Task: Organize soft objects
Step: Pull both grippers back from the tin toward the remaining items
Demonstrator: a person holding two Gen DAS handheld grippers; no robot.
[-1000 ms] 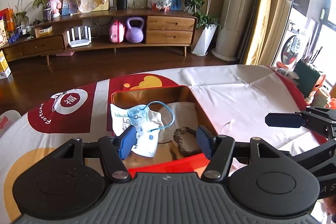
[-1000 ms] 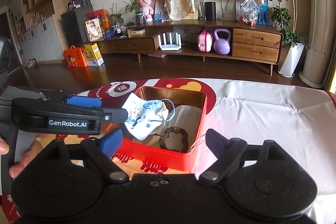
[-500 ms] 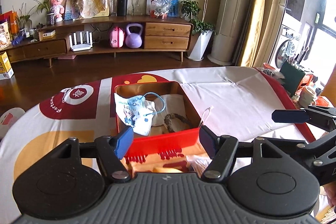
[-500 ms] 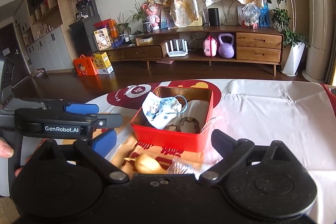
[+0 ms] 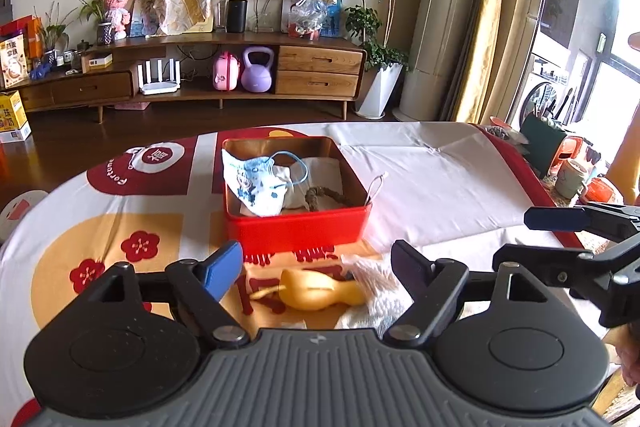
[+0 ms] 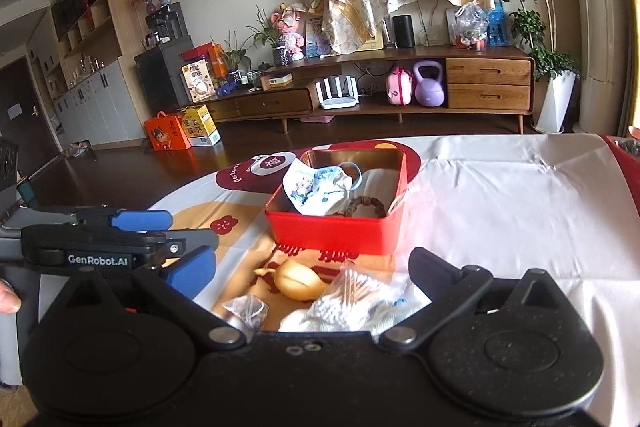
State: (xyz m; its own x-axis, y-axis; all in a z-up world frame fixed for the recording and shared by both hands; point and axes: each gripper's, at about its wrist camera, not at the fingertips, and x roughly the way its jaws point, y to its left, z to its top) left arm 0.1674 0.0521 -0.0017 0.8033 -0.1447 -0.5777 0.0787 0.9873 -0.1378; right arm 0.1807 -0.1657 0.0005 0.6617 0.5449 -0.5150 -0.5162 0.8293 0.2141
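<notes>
A red tin box (image 5: 298, 229) (image 6: 334, 233) stands on the table and holds a blue-and-white face mask (image 5: 256, 187) (image 6: 316, 189), a white cloth (image 5: 320, 171) and a brown bead bracelet (image 5: 326, 193) (image 6: 366, 205). In front of the box lie a yellow rubber toy (image 5: 320, 293) (image 6: 298, 281), a bag of cotton swabs (image 6: 352, 293) on a white cloth (image 5: 374, 301), and a small clear packet (image 6: 246, 309). My left gripper (image 5: 318, 269) is open and empty above the toy. My right gripper (image 6: 312, 273) is open and empty above the same pile.
The table wears a white, red and yellow cloth (image 5: 420, 171). A mask strap (image 5: 378, 183) hangs over the box's right rim. A mug (image 5: 572, 179) and other items stand off the table's right side. A wooden sideboard (image 5: 224, 75) lines the far wall.
Both grippers have pulled back and up from the red box. The toy, the swab bag and the white cloth in front of the box have come into view.
</notes>
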